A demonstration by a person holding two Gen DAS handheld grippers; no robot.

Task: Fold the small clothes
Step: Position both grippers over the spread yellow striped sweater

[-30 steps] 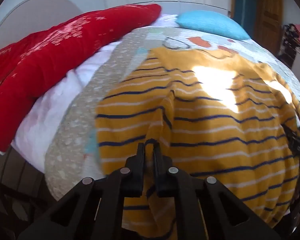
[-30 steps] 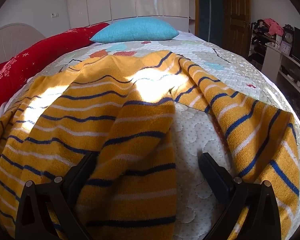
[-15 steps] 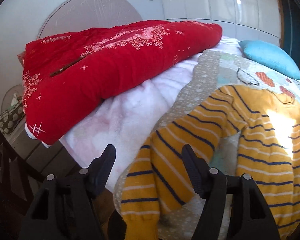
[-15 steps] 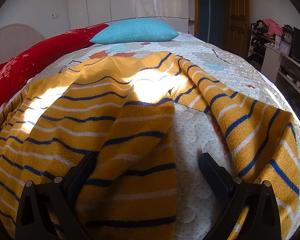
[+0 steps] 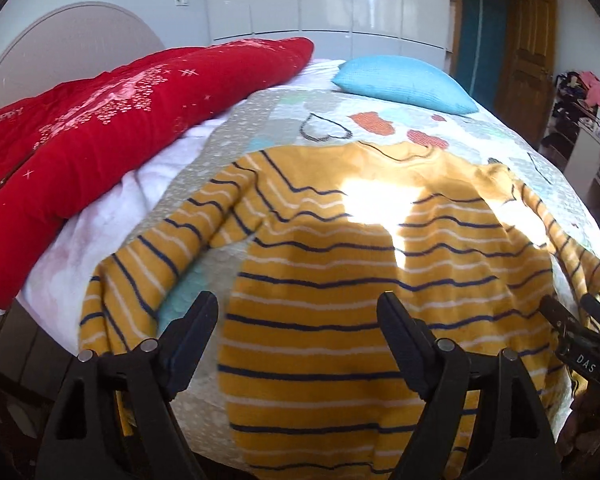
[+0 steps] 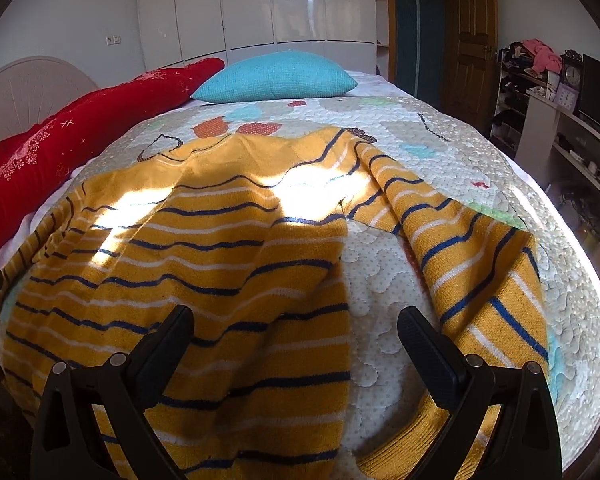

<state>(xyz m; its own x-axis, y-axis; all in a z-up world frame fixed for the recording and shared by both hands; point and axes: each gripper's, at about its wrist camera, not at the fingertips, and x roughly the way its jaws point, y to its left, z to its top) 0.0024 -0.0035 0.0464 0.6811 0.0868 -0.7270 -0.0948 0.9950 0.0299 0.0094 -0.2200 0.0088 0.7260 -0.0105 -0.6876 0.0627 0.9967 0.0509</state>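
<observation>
both jaws gape above the striped sweater (image 5: 340, 280).

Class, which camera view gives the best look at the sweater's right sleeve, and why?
The right wrist view. There the right sleeve runs uncovered from shoulder to cuff across the quilt, beside the open right tongs. The left wrist view shows only a squeezed strip of that sleeve at the frame's right edge.

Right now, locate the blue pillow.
The blue pillow lies at the bed's far end in both views, right of the red blanket, beyond the striped sweater.
</observation>
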